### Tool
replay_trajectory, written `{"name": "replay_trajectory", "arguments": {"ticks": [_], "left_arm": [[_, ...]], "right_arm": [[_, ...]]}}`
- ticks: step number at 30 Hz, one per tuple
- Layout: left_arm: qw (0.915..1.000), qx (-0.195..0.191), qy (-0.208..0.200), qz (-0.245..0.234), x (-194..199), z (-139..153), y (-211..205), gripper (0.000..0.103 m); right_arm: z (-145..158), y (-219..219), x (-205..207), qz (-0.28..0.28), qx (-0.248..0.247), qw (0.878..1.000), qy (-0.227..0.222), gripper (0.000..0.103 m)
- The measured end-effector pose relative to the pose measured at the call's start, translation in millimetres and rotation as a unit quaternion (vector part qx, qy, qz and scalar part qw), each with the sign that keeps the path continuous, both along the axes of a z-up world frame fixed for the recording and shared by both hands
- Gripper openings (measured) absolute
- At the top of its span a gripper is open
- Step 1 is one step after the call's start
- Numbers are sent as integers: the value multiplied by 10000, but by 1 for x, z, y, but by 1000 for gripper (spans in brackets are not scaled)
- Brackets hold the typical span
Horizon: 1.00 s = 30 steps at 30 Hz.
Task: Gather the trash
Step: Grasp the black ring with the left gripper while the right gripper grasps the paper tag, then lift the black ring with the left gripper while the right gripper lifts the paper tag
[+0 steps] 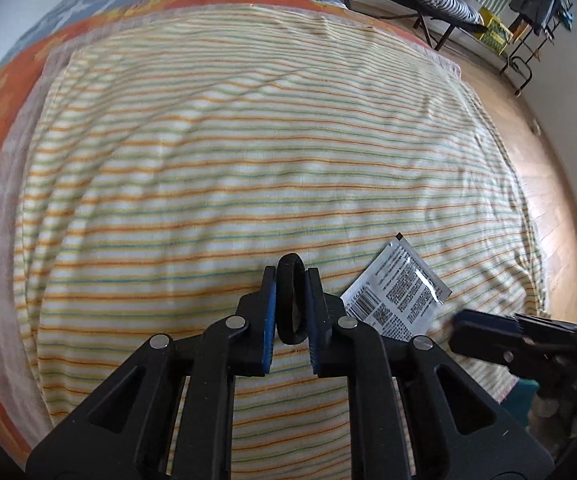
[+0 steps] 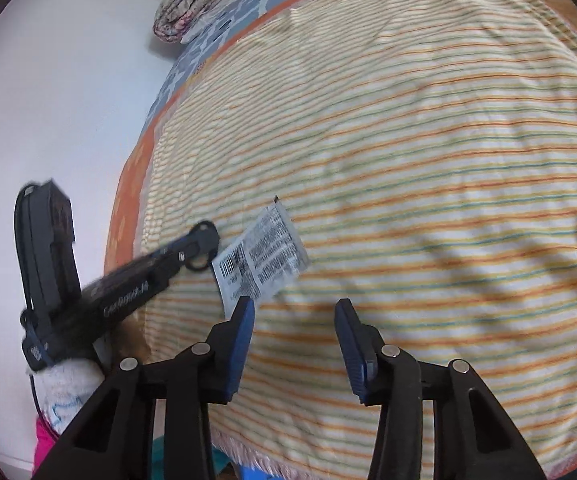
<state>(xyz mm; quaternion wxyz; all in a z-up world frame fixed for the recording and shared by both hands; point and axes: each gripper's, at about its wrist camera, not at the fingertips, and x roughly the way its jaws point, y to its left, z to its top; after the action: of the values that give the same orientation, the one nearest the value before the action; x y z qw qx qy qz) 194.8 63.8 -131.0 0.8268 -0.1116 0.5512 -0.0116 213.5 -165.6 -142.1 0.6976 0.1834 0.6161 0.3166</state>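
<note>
Pinching a black hair tie, the left hand-held gripper sits beside the sachet; the right gapes empty.

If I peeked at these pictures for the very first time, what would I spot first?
Probably the silver packet with black print and a barcode, lying flat on the big striped blanket that fills both views. Next, the black ring pinched upright in the left gripper, just left of the packet. The right gripper is open, close to the packet's near corner.
</note>
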Motion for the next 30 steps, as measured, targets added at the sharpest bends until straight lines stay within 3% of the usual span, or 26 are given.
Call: {"name": "replay_trajectory", "arguments": {"ticks": [15,19,23,30], "left_arm": [[9998,-143,16,-127,-8,-2,0,11],[9997,-212,-9,-118,-12,-3,2,11],[9997,-195,-10,-134,-13,-2,1,11],[9997,-202,-11,-152,-15,-2,0,11]], "right_arm": [[-4,42,20,-351,176,9992,-28,31],[-4,45,20,-271,269,9993,-24,23],[-4,49,18,-283,317,9991,-21,22],[-2,65,11,-24,156,9998,-145,7]]}}
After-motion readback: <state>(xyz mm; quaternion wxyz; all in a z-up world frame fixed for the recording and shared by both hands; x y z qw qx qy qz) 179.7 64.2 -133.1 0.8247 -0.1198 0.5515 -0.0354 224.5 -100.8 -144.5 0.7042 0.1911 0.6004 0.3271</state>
